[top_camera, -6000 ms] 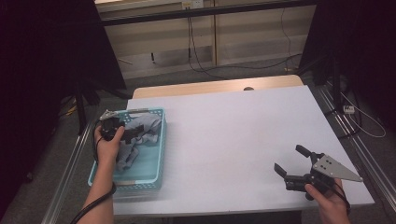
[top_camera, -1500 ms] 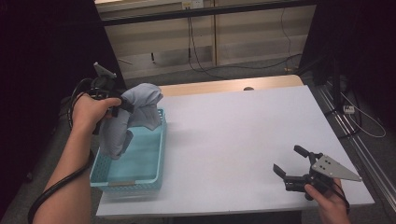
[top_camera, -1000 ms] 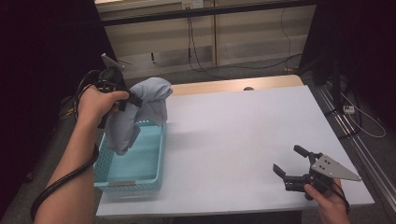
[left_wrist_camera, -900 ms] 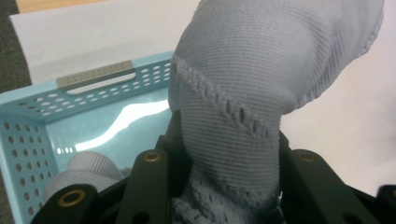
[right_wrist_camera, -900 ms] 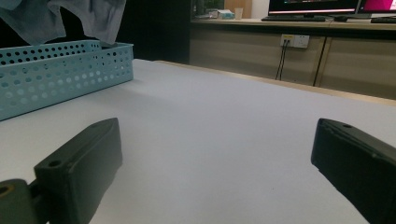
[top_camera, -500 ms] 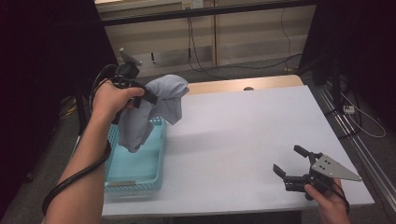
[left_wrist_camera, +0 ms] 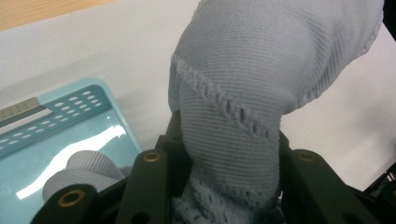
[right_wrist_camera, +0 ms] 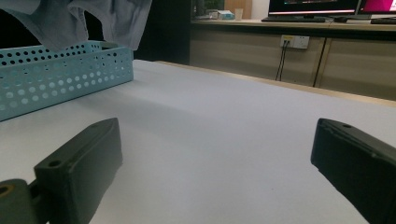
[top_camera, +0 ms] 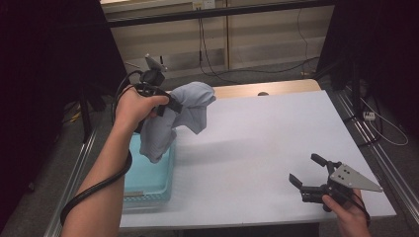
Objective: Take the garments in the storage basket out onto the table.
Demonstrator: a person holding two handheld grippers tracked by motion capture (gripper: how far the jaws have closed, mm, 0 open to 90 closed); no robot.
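- Grey knitted cloth [top_camera: 185,111] is pinched between the jaws of my left gripper [top_camera: 170,104], which I hold up in the air; the bunched fabric fills the gap between the jaws in the left gripper view, and the rest hangs down from them.
- Below that gripper and a little to its near side sits a pale blue perforated basket [top_camera: 148,180] at the table's edge. It looks empty of the cloth, apart from the hanging end, which dangles over its far part; whether the end touches the basket I cannot tell.
- So the lifting-out is done, as I judge it: the cloth is clear of the basket and carried over its edge toward the open white table [top_camera: 257,143].
- What is left, I judge: bring the cloth over the bare table, lower it and let go; maybe spread it.
- My right gripper [top_camera: 309,178] rests low near the table's near right corner, well apart from the cloth, its jaws spread with nothing between them.
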